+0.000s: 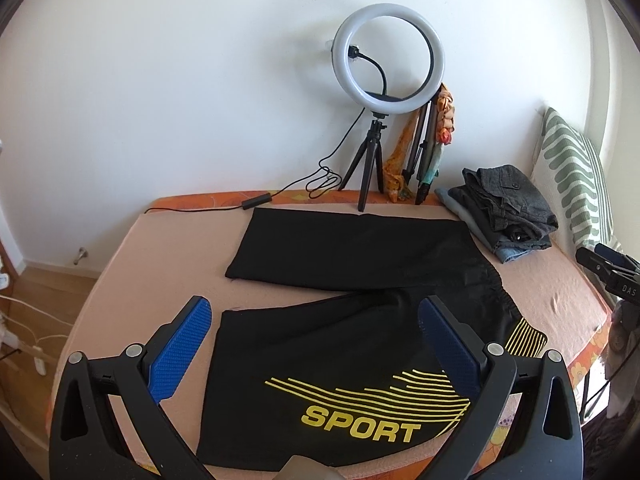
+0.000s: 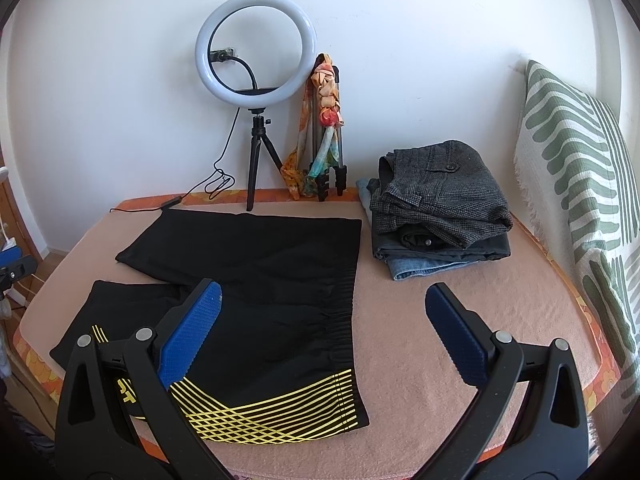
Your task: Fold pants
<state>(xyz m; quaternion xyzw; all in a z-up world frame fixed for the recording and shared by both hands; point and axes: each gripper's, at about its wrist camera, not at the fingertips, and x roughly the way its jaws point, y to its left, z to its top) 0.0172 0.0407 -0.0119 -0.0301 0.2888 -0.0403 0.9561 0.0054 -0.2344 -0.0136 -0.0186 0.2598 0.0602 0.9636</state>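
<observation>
Black sport pants [image 1: 340, 344] with yellow stripes and the word SPORT lie flat on the pink blanket, both legs spread toward the left, waistband at the right. They also show in the right wrist view [image 2: 260, 280]. My left gripper [image 1: 316, 312] is open and empty above the near leg. My right gripper [image 2: 324, 296] is open and empty above the waistband edge. The right gripper's tip shows at the far right of the left wrist view [image 1: 608, 268].
A stack of folded pants [image 2: 440, 208] sits at the back right of the bed [image 2: 460, 320]. A ring light on a tripod [image 2: 254, 52] and a folded tripod with scarves [image 2: 326, 128] stand at the wall. A striped pillow [image 2: 576, 168] leans at the right.
</observation>
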